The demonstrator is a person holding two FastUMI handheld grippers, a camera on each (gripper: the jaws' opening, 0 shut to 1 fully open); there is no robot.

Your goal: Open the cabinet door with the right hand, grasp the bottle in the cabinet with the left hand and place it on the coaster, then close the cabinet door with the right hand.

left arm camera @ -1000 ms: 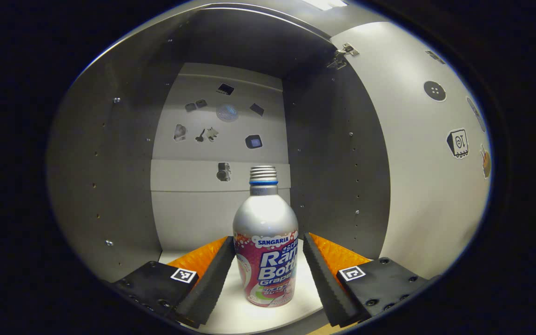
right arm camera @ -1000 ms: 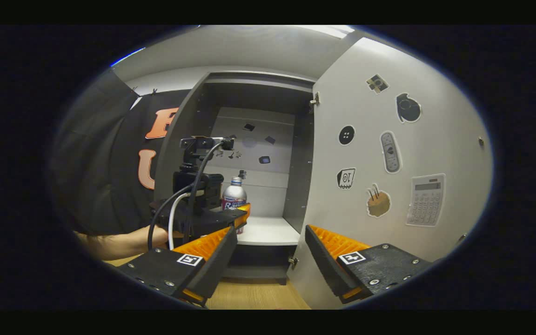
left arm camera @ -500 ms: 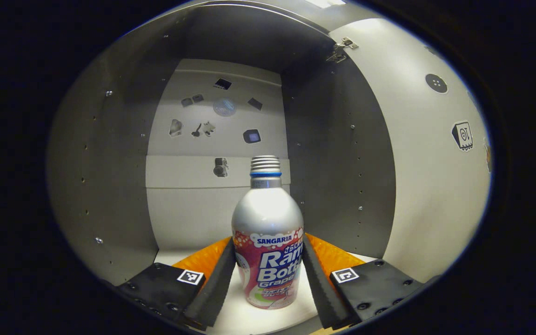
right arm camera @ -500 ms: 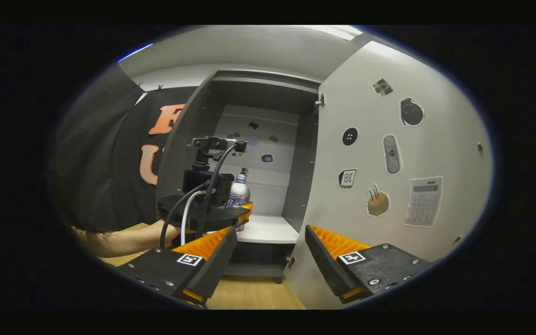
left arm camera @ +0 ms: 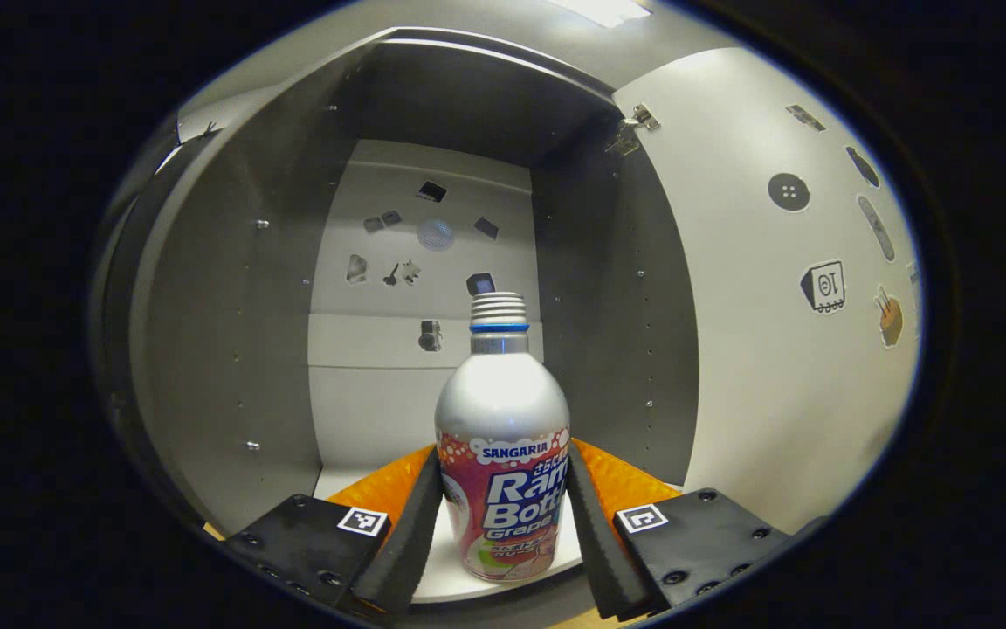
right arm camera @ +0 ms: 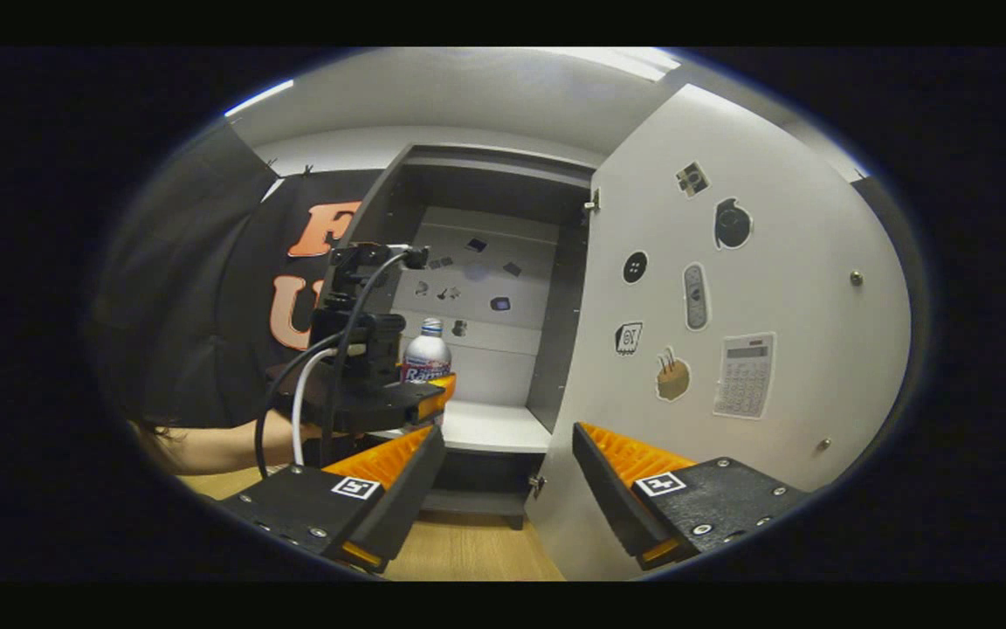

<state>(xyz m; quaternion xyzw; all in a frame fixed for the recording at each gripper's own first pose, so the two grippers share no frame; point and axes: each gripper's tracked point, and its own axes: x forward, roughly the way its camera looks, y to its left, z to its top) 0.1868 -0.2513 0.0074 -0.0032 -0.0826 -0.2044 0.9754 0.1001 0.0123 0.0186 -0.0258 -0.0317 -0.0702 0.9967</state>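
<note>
A silver bottle (left arm camera: 501, 393) with a pink and blue label stands upright near the front edge of the cabinet's white shelf (left arm camera: 437, 572). My left gripper (left arm camera: 501, 467) is shut on it, both fingers pressed against the label's sides. In the right gripper view the bottle (right arm camera: 426, 356) shows just inside the cabinet mouth, held by the left gripper (right arm camera: 385, 397). My right gripper (right arm camera: 507, 437) stands open in front of the cabinet, holding nothing. The cabinet door (right arm camera: 730, 349) is swung wide open to the right.
The grey cabinet walls (left arm camera: 206, 349) flank the bottle closely, and the open door (left arm camera: 774, 349) with stickers stands on the right. A person's forearm (right arm camera: 206, 450) holds the left gripper. The wooden tabletop (right arm camera: 459, 550) lies below the cabinet.
The left gripper's fingers closed from a small gap onto the bottle's sides, then drew back with it toward the shelf's front edge. The right gripper shifted slightly, staying open.
</note>
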